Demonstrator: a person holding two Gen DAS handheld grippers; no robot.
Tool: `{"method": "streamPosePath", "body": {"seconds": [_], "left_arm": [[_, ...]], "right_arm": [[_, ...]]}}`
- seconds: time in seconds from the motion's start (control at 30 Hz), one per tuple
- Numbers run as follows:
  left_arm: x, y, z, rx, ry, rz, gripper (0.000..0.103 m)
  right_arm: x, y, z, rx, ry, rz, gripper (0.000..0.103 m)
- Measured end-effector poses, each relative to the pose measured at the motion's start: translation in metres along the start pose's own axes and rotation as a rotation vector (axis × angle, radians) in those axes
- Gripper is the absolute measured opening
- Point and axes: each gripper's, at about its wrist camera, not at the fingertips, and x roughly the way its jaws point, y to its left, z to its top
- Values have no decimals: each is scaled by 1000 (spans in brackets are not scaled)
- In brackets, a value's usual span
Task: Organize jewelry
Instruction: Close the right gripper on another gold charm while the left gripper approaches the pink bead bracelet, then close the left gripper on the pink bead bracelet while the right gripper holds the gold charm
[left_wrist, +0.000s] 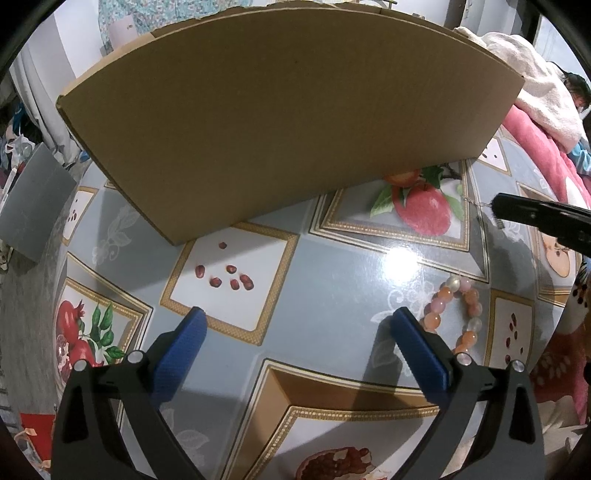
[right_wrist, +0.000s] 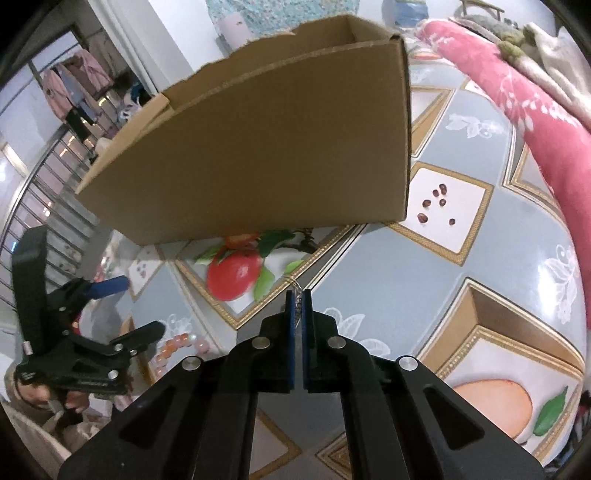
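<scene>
A: Which step is judged to be in hand?

B: A thin silver chain (right_wrist: 297, 287) is pinched between the pressed-together pads of the right gripper (right_wrist: 299, 293), just above the middle of the right wrist view. It appears to be on its way to the cardboard box (right_wrist: 266, 147), which fills the upper middle of that frame. The left gripper (left_wrist: 295, 321) is spread wide at the bottom of the left wrist view, with nothing between its pads.

A: What is called for next?

B: The chain would probably need to be lifted over the near wall of the box and let go inside. A snag on the rim is a risk to be watched.

A: And the way the chain lies?

B: Only a short end is seen, poking up and away from the fingertips toward the box; the rest is hidden between the pads, so its long axis cannot be told fully.

A: Anything left?

B: A bead bracelet (left_wrist: 456, 314) lies flat on the tablecloth (left_wrist: 332, 266), lower right of the left wrist view, untouched.
</scene>
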Motion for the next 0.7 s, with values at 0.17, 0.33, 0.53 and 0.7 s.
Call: {"method": "streamPosePath", "body": {"seconds": [0.17, 0.33, 0.53, 0.7], "left_arm": [[-1, 2, -5, 14, -30, -9, 98], [-11, 13, -8, -5, -99, -50, 86], [-32, -1, -7, 71, -178, -153, 65], [-35, -22, -8, 155, -194, -209, 44]], "right_arm": [[-1, 9, -8, 11, -19, 13, 1], [2, 9, -13, 37, -17, 21, 1], [7, 6, -9, 55, -7, 24, 1], [11, 9, -8, 49, 1, 33, 1]]}}
